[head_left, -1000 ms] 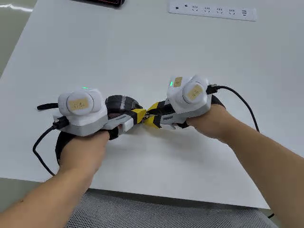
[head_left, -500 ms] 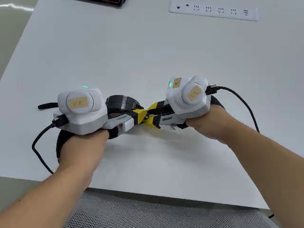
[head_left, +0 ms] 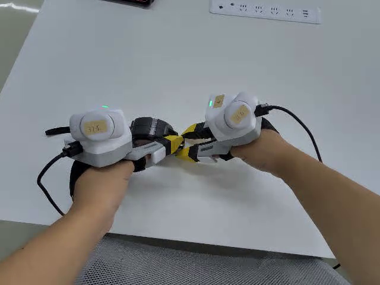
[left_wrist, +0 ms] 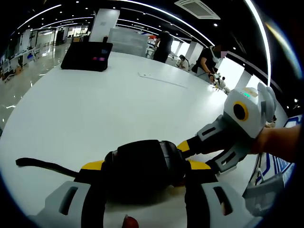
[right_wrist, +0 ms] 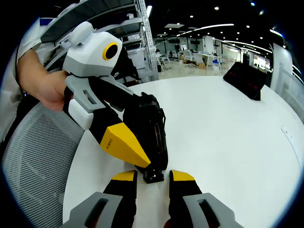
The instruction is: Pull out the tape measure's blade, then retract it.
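My left gripper (head_left: 166, 147) is clamped across the black tape measure (left_wrist: 142, 159) on the white table (head_left: 178, 65), with the case's mouth facing right. Its end hook (right_wrist: 153, 175) sits between the narrow-set jaws of my right gripper (right_wrist: 153, 182), the nearer one, though I can't tell if they pinch it. The pull would run rightward, and the power strip (head_left: 264, 10) lies well away.

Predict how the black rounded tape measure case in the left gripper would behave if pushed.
The black rounded tape measure case looks rigid, so it probably keeps its shape between the jaws of the left gripper. Its curved sides suggest it might twist or slip if squeezed off-centre. The black strap looks floppy and would likely trail behind.
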Motion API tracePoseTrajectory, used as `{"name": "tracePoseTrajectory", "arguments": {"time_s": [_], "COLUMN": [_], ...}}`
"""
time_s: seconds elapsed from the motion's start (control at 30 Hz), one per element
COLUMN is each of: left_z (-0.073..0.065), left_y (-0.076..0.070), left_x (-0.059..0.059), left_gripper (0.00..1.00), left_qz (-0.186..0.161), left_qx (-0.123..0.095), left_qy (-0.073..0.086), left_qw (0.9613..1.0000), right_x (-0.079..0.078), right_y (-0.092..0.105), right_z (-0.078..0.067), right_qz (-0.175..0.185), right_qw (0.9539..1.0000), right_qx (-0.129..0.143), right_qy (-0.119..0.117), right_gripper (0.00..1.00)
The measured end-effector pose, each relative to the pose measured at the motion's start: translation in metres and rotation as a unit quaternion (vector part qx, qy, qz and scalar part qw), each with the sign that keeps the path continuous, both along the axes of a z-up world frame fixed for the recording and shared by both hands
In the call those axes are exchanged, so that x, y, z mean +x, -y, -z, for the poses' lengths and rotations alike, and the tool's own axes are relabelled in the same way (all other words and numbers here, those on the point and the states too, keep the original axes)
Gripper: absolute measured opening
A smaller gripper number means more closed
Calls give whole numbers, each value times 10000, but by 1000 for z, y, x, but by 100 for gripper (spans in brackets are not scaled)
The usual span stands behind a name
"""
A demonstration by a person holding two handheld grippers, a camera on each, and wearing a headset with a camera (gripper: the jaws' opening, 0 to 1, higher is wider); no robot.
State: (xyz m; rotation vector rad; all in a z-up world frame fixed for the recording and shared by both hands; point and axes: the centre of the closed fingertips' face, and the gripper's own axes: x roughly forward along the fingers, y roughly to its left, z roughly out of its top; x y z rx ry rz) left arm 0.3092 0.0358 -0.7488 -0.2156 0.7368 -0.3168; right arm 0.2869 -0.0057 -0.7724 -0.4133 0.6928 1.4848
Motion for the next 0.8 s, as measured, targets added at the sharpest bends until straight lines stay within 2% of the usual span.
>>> {"name": "tracePoseTrajectory", "arguments": {"time_s": [0.27,0.4,0.6,0.8], "left_z": [-1,-5,-7,-9], "left_y": [-1,0,0,1], "left_x": [-1,0,-1,-3], "left_gripper": [62,64,64,65], "left_qz": [18,51,111,235], "left_qx": [21,23,50,129], "left_qy": [32,143,145,115], "left_qw": [10000,9999,9998,9996], "right_x": [0,1,0,2], "right_y": [2,4,6,9], "right_z": [-5,-8,-12,-16], "right_qz": [94,156,256,325], "right_qw": [9999,9999,9996,9994], "right_qx": [32,40,63,76], "right_qy": [-56,-2,-75,-10], "right_gripper": [27,32,36,40]}}
